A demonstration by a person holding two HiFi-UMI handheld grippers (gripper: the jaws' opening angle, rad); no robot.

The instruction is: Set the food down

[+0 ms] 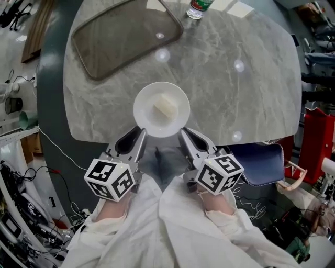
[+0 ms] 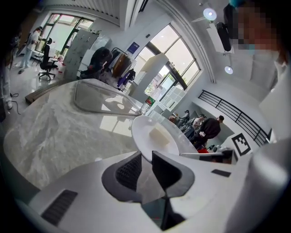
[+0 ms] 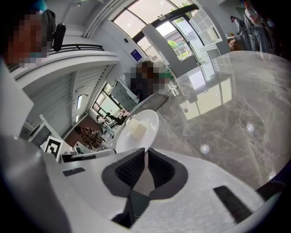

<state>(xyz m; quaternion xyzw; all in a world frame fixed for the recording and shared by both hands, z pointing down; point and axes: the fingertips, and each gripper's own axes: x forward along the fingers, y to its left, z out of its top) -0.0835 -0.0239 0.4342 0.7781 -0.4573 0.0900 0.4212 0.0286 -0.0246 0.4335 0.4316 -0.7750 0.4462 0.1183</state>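
Clamping the plate of food are left tool and right tool.

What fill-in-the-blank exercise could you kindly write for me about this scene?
1. The left gripper and right gripper both clamp the rim of a white ____.
2. On it lies just ____ pale piece of food.
3. In the head view, the tray lies on the table to the ____ of the bottle.
Missing words: plate; one; left.
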